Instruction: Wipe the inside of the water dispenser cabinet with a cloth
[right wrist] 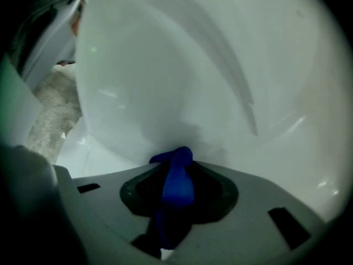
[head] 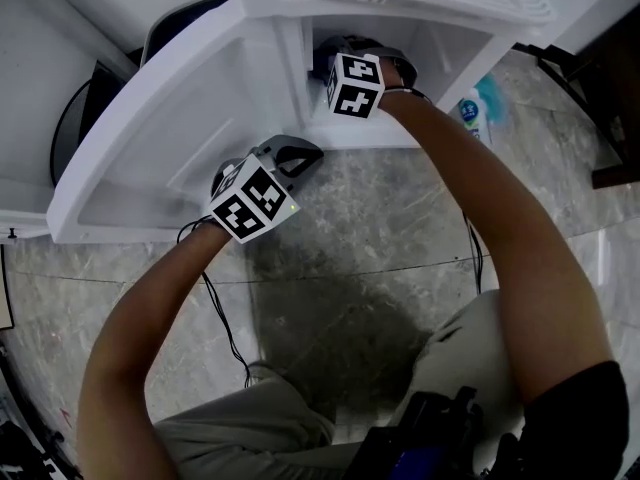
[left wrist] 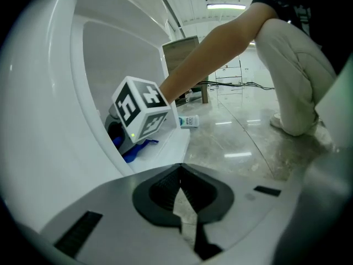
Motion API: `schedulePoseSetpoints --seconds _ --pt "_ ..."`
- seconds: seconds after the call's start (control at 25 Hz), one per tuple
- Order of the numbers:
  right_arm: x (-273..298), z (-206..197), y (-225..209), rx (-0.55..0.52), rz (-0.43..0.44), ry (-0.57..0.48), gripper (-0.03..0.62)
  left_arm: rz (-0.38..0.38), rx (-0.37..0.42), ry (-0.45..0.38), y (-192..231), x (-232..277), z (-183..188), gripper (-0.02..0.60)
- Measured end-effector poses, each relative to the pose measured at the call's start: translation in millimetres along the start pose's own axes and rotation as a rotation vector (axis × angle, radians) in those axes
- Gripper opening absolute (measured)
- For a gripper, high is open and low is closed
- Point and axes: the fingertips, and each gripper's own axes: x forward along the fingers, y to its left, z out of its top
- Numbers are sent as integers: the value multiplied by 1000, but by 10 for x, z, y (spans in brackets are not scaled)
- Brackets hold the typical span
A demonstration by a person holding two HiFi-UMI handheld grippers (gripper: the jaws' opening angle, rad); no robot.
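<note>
Head view: right arm stretched to upper centre, with the right gripper point(head: 338, 56) pushed into the white water dispenser cabinet point(head: 445, 53); left arm bent at lower left, left gripper point(head: 303, 155) just by the edge of the open door point(head: 170, 133). Left gripper view: its jaws are pressed together with nothing between them; the blue cloth point(left wrist: 134, 150) sits low in the cabinet, left of centre, under the right gripper. Right gripper view: jaws clamped on the cloth, bunched end against the white inner wall.
</note>
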Motion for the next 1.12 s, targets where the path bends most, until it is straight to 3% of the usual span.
schedulePoseSetpoints --seconds 0.28,0.72,1.0,1.12 --pt "-610 71 421 102 182 -114 94 45 35 -2 126 70 144 6" --pt "-1712 -280 396 456 233 -187 94 115 165 -56 179 201 793 13" --pt "-2155 -415 415 615 268 -226 94 74 317 -115 -30 410 1240 285" --pt "-2245 -346 425 681 301 -263 94 71 375 -122 -95 464 1384 316"
